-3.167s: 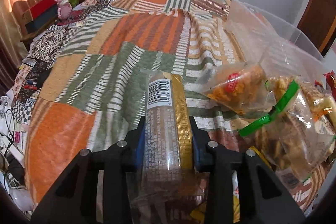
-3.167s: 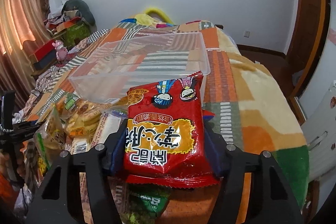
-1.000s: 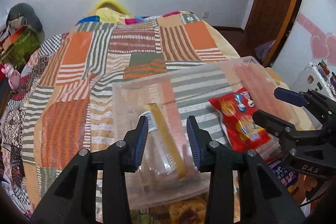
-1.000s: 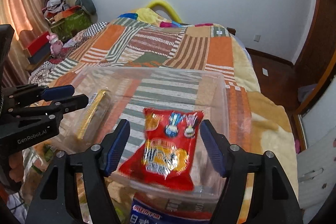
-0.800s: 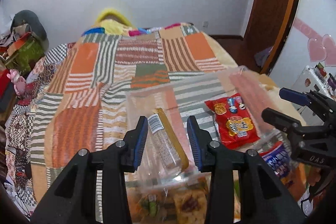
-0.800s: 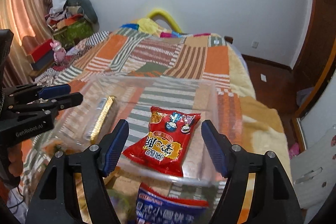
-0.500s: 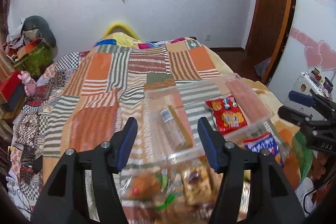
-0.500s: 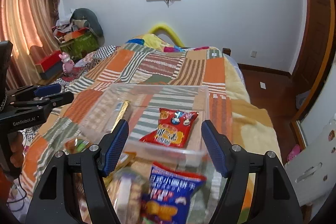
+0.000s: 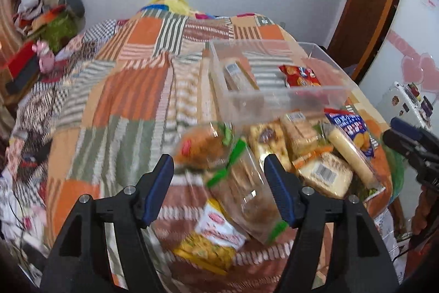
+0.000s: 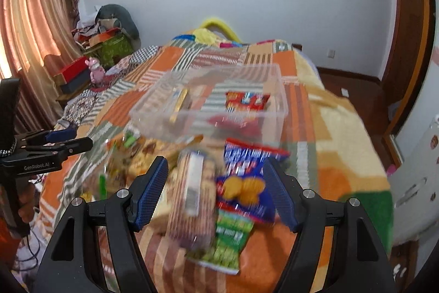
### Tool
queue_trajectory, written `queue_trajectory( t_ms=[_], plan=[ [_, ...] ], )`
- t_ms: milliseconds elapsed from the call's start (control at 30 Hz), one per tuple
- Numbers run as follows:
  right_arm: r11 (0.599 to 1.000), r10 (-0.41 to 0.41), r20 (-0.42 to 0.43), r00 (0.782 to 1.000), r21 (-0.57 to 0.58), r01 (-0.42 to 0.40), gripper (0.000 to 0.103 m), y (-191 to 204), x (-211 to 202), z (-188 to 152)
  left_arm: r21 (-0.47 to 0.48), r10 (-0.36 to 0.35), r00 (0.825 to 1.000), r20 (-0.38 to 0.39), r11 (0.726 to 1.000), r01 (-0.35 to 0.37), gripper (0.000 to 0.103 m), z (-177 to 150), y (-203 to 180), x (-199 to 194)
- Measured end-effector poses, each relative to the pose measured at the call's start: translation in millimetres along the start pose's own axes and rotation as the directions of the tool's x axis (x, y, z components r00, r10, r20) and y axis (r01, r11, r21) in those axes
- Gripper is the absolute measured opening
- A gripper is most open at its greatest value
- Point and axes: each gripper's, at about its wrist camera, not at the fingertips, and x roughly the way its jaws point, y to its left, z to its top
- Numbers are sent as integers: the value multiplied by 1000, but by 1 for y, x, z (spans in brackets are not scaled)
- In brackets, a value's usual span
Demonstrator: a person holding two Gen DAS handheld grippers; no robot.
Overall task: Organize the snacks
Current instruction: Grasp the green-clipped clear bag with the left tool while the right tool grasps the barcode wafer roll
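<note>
Left gripper is opening, nothing pinched, above the near snack pile. Right gripper is spread and empty too. Farther back on the quilt sits the clear bin, holding a red packet and a gold-edged pack.

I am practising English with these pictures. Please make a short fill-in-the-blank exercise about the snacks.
1. The red snack packet lies inside the clear plastic ____.
2. The blue cracker packet lies ____ that container, on the patchwork quilt.
3. The left gripper holds ____.
4. The right gripper has ____ jaws.

Missing words: box; outside; nothing; open
</note>
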Motion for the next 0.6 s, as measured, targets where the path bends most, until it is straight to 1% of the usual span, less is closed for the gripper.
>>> queue_trajectory(
  t_ms=[133, 200, 300, 367, 433, 467, 600],
  plan=[
    [1000, 10, -29, 1000, 24, -9, 69, 2, 4, -11, -11, -12, 1000, -2, 1000, 12, 75, -17, -12, 0],
    [999, 32, -47, 998, 40, -30, 69, 3, 10, -16, -2, -17, 1000, -3, 1000, 17, 84, -24, -20, 1],
    [998, 43, -63, 997, 41, -41, 68, 6, 14, -25, 10, -24, 1000, -11, 1000, 25, 89, -30, -31, 6],
    [998, 51, -74, 996, 44, -48, 64, 7, 17, -27, 12, -37, 999, -28, 999, 38, 90, -32, -35, 12],
    [997, 64, -86, 994, 50, -60, 59, 8, 20, -29, 13, -35, 998, -49, 999, 36, 90, -34, -37, 19],
    [997, 67, -92, 994, 50, -63, 57, 8, 22, -30, 13, -28, 998, -56, 999, 29, 90, -35, -38, 23],
    [995, 80, -113, 990, 62, -73, 54, 7, 31, -31, 6, 10, 997, -76, 1000, -10, 90, -38, -35, 39]
  ],
)
